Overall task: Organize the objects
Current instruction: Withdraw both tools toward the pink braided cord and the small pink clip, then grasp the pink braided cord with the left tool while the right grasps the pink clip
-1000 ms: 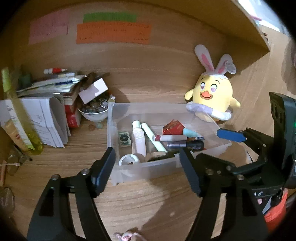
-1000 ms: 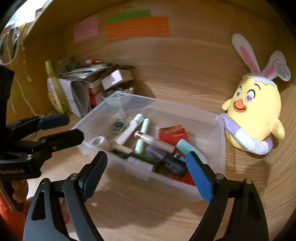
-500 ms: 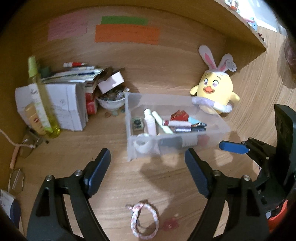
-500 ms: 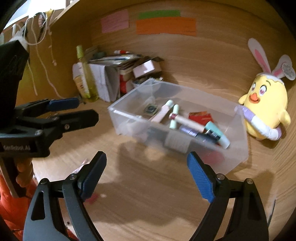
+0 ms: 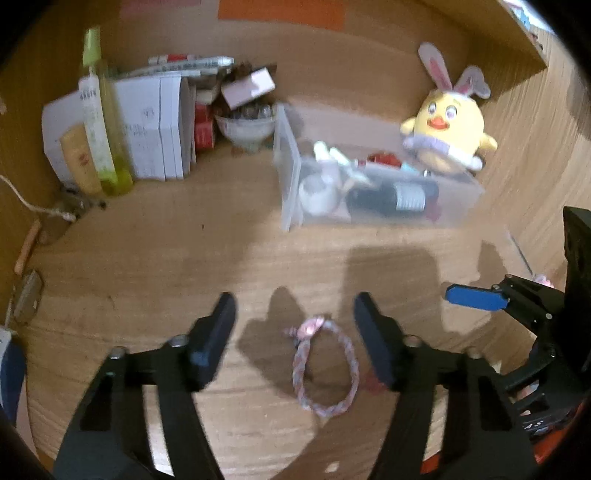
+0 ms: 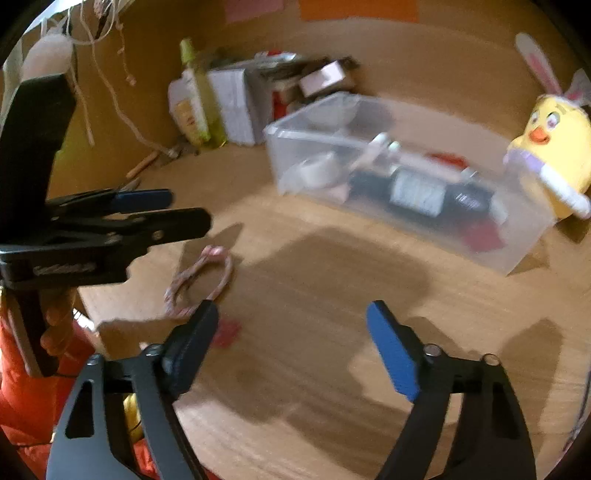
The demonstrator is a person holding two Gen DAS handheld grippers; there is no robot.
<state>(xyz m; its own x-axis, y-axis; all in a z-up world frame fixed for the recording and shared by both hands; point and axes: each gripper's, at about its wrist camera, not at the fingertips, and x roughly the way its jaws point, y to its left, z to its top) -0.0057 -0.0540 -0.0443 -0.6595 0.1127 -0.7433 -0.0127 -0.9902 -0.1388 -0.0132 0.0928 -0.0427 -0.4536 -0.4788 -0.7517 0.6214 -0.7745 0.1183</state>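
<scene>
I have the left gripper [image 5: 295,332] hovering over a braided pink hair tie [image 5: 325,369] on the desk [image 5: 166,258], its jaws spread wide and holding nothing; the loop lies between the fingers, nearer the one at 3 o'clock. My right gripper [image 6: 291,347] is likewise wide open and empty, over bare wood. By my reading, the step in hand is picking up the hair tie, bound for the clear plastic bin [image 5: 291,206] at 1 o'clock, which already holds tubes, a tape roll and a dark bottle [image 5: 395,197]. Next I need to lower the left fingers astride one strand and close; the thin cord lies flat, so I could miss it. The bottle's pale label, the papers [image 5: 147,129] at 10 o'clock and the orange note [image 5: 280,11] at 12 o'clock are too blurred to read.
</scene>
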